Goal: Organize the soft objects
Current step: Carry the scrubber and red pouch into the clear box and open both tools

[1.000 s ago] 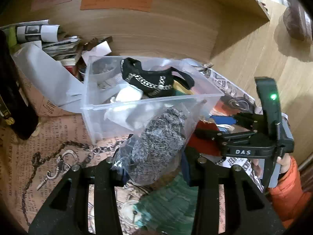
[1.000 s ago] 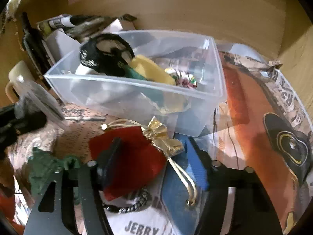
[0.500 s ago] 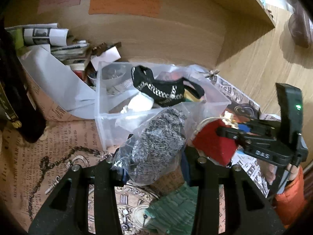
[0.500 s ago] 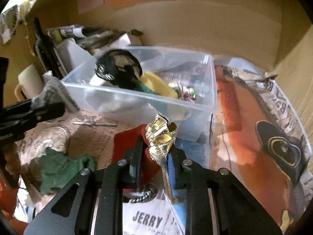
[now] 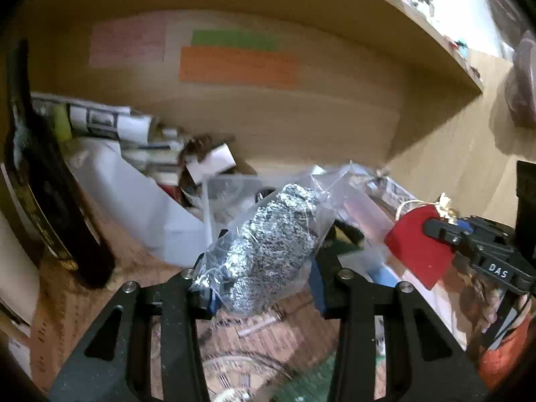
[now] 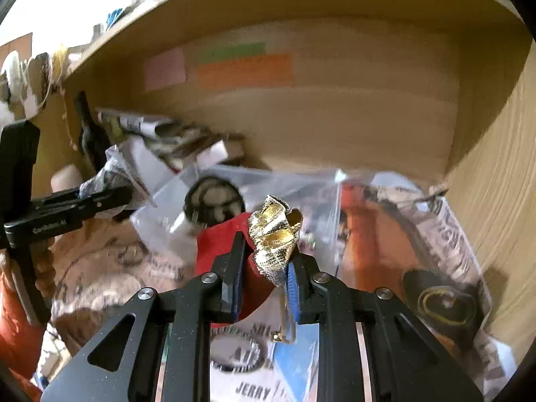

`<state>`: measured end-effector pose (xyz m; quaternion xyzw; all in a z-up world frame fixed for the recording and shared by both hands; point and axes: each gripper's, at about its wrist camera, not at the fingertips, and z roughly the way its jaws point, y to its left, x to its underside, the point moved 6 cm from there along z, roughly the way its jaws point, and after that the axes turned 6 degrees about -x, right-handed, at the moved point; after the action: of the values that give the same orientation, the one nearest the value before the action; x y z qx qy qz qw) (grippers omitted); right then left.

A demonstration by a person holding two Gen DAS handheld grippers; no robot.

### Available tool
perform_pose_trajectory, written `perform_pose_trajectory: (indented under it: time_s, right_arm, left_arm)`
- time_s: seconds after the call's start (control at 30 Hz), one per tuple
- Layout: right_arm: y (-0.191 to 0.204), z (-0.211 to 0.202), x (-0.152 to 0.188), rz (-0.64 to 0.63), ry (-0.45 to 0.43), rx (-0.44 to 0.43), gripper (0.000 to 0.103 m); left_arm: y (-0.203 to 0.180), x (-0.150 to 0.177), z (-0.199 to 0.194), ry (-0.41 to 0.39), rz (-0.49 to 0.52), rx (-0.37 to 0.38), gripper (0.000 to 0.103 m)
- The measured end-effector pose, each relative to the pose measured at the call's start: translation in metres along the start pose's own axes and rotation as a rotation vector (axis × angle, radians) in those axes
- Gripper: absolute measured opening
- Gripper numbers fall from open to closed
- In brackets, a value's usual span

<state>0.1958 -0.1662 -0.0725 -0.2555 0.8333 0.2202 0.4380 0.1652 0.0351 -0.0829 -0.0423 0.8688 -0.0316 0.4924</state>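
My left gripper [image 5: 263, 288] is shut on a clear bag of grey knitted fabric [image 5: 268, 248] and holds it raised in front of the clear plastic bin [image 5: 361, 201]. My right gripper [image 6: 264, 274] is shut on a red pouch with a gold ruffled top [image 6: 274, 234] and holds it up before the same bin [image 6: 268, 181]. The pouch also shows in the left wrist view [image 5: 418, 248], at the right gripper's tips. The left gripper with its bag shows at the left of the right wrist view [image 6: 100, 197]. A black chained item [image 6: 214, 201] lies in the bin.
Newspaper [image 6: 452, 254] covers the desk. Rolled papers and clutter [image 5: 110, 124] lie at the back left beside a dark bottle [image 5: 50, 201]. A green cloth [image 5: 311, 382] lies on the desk below my left gripper. A wooden back wall with coloured notes [image 5: 238, 67] and a shelf stand above.
My right gripper closed on the red pouch and lifted it off the desk. Both grippers rose and tilted up with their loads, towards the bin.
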Motion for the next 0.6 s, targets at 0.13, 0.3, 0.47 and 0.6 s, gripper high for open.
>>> perform_pose_trajectory:
  time_s: [0.13,0.3,0.47,0.6]
  right_arm:
    - [-0.003,0.002,-0.018,-0.014,-0.043,0.034,0.019]
    - [-0.005,0.013,-0.037,-0.037,-0.062,0.069,0.019]
    - [-0.006,0.037,-0.044,-0.042,-0.038,0.066,0.019]
    - [-0.010,0.057,-0.042,-0.037,-0.002,0.063,0.019]
  left_arm:
    - [0.006,-0.018,0.006,-0.032,-0.008,-0.031,0.041]
    - [0.009,-0.028,0.022,-0.028,-0.017,-0.075,0.041]
    - [0.011,-0.030,0.050,0.016,-0.025,-0.101,0.041]
    - [0.011,-0.027,0.072,0.056,-0.033,-0.112,0.041]
